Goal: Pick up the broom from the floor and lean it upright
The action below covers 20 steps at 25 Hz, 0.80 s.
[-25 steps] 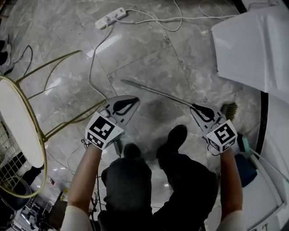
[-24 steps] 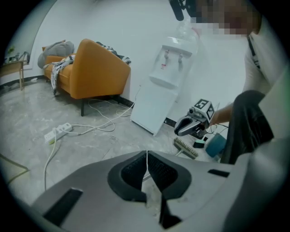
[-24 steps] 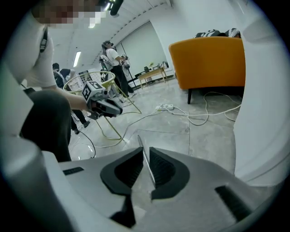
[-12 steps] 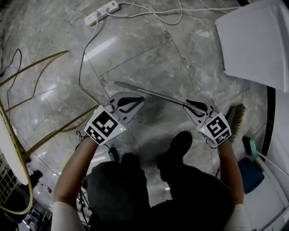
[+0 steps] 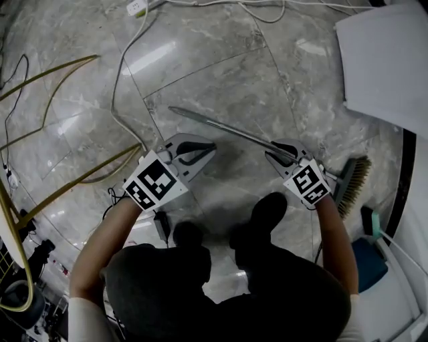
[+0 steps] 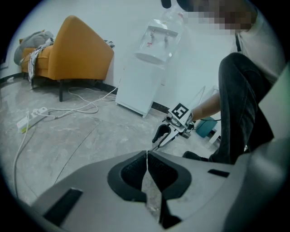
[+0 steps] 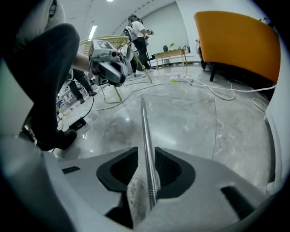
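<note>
Broom [image 5: 234, 132] lay flat on the marble floor [image 5: 221, 60]. Its thin metal handle ran slantwise across the tiles, and its brush head [image 5: 352, 182] lay at the person's right, beside a white unit [image 5: 388, 67]. We judged the task barely begun, as no part of the broom was off the floor.

We found the right gripper [image 5: 279, 152] set astride the handle, close to the brush end. Its jaws had just been opening and stood apart. The handle ran between them with clear space on one side, so we recorded no grip. We judged this placement to be preparation for a grasp near the heavier end, where the shaft should swing least on lifting.

The left gripper [image 5: 211, 145] had its jaws together with nothing between them. It hovered over the floor on the near side of the handle's free half, close to the shaft but apart from it. We judged it was held ready to steady that end once the shaft rose.

Count of items:
- One broom.
- Two grippers, each carrying one marker cube.
- Two dark shoes [image 5: 266, 208], planted between the grippers.
- One power strip [image 5: 137, 7], its cable trailing over the tiles.
- One orange armchair [image 6: 68, 50], standing well away from the work.
</note>
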{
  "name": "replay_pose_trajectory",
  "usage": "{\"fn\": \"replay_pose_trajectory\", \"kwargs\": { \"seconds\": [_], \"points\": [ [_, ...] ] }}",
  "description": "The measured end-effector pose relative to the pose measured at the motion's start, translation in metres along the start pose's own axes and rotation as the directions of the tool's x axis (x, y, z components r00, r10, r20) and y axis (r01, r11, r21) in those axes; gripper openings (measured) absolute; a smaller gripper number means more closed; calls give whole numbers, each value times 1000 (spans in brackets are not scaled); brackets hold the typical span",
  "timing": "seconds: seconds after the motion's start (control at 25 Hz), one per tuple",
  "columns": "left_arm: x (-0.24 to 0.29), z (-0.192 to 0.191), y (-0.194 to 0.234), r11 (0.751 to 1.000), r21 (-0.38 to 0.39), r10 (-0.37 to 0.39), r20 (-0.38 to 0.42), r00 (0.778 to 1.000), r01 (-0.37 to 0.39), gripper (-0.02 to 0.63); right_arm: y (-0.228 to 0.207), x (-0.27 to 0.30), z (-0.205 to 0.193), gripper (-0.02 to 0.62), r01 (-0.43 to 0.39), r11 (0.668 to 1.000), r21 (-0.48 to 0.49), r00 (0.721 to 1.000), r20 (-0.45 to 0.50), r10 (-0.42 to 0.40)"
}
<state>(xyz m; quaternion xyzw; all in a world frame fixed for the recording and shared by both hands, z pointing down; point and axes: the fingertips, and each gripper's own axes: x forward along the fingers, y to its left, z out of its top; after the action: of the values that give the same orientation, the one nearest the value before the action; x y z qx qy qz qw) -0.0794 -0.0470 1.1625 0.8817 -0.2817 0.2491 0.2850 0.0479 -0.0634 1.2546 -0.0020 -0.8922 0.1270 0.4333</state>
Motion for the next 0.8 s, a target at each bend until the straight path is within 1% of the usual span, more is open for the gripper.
{"fn": "replay_pose_trajectory", "kwargs": {
  "seconds": [0.2, 0.32, 0.44, 0.6, 0.68, 0.8],
  "points": [
    [-3, -4, -7, 1000, 7, -16, -34, 999, 16, 11, -2, 15, -20, 117, -4, 997, -78, 997, -83, -2],
    [-3, -2, -6, 1000, 8, -8, -25, 1000, 8, 11, -5, 25, -31, 111, -1, 994, -108, 994, -112, -11],
    [0, -1, -4, 1000, -8, -9, -13, 1000, 9, 11, -7, 30, -35, 94, 10, 992, -122, 993, -114, -24],
    [0, -5, -2, 1000, -9, -4, -20, 1000, 4, 11, -8, 31, -35, 86, 13, 993, -120, 993, -111, -27],
    [-2, -5, -1, 1000, -10, 0, -18, 1000, -1, 11, -9, 27, -30, 83, 15, 994, -112, 994, -107, -27],
    [-2, 0, 2, 1000, 0, 0, -11, 1000, 0, 11, -16, 14, -17, 83, 32, 995, -94, 996, -76, -39]
  ]
}}
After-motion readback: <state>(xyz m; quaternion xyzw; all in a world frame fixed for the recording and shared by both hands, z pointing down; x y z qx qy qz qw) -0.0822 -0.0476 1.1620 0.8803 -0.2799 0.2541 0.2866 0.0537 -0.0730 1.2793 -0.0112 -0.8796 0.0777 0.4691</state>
